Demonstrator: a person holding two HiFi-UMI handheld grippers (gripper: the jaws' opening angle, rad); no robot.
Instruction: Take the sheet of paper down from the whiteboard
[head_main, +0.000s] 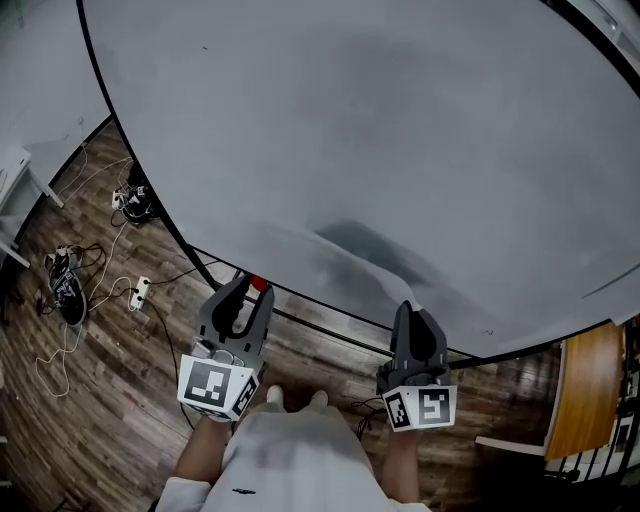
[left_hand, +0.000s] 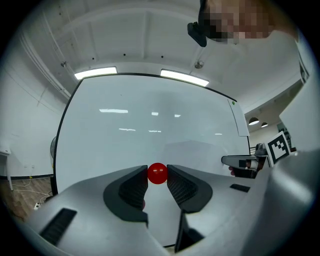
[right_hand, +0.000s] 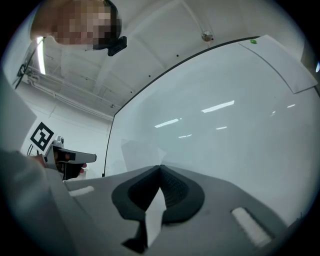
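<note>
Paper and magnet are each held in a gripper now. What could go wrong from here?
1. The round magnet sits only at the tips of the left gripper; it could slip out and fall to the floor.
2. The right gripper pinches only a narrow part of the paper; the loose sheet could slide free or crease.
</note>
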